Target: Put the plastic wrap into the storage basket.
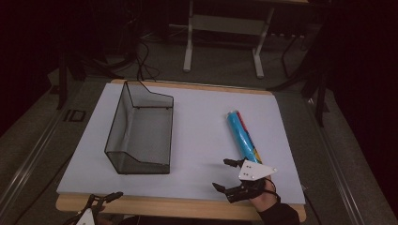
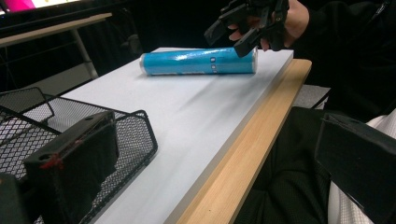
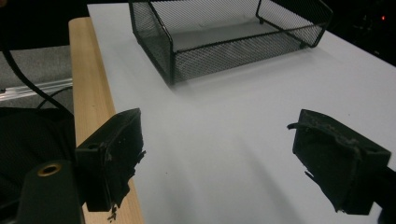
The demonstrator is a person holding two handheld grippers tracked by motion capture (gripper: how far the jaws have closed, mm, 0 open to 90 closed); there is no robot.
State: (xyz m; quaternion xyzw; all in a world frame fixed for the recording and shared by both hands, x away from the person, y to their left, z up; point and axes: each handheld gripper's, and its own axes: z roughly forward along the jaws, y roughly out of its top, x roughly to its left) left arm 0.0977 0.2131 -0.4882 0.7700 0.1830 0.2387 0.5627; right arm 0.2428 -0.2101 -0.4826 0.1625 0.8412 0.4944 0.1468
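A blue cylindrical tube (image 1: 243,136) lies on the white table top (image 1: 202,140) at the right, its length running front to back. My right gripper (image 1: 222,174) hovers just left of the tube's near end, open and holding nothing. In the right gripper view its jaws (image 3: 219,135) stand wide apart over bare white surface. A black wire-mesh basket (image 1: 141,131) stands empty at the left. My left gripper (image 1: 104,196) is low at the table's front left edge, open. Its jaws (image 2: 198,135) frame the basket (image 2: 46,116), the tube (image 2: 198,60) and the right gripper (image 2: 243,28).
A wooden rim (image 1: 187,206) runs along the table's front edge. Behind the table stand a white desk frame (image 1: 225,28) and cables on the floor (image 1: 141,61). The person's dark-clothed lap (image 2: 289,177) is close under the front edge.
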